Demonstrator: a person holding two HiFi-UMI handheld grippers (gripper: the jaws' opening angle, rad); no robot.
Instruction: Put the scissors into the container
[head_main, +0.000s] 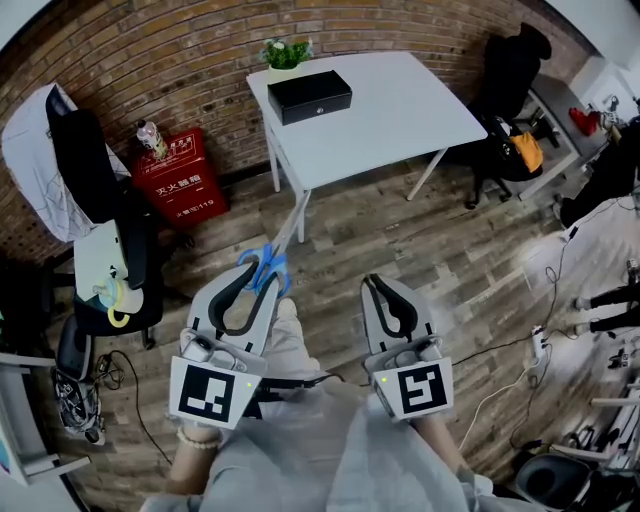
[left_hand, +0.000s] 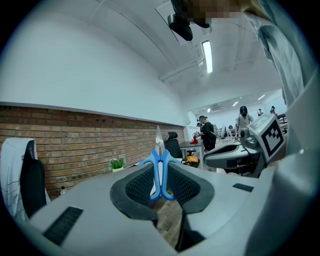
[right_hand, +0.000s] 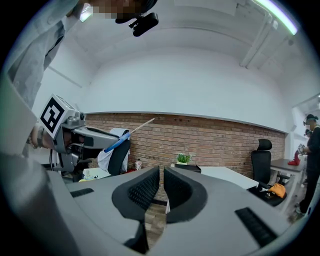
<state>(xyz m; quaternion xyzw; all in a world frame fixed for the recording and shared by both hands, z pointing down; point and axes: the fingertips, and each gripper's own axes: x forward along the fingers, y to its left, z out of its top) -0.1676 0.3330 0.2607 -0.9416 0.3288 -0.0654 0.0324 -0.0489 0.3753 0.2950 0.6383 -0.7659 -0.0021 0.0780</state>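
my left gripper (head_main: 258, 280) clamped on blue scissors (left_hand: 155, 175), right gripper (right_hand: 161, 172) pinched together holding nothing, black container (head_main: 310, 95) upper centre on white table (head_main: 400, 100)

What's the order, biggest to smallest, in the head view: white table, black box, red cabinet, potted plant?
1. white table
2. red cabinet
3. black box
4. potted plant
Cabinet over box is close, and their distances from the camera differ.

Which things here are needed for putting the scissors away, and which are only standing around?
Needed: scissors, held in the left gripper; black box on the white table.

Only standing around: potted plant, red cabinet, bottle on it, office chairs; right gripper, empty.
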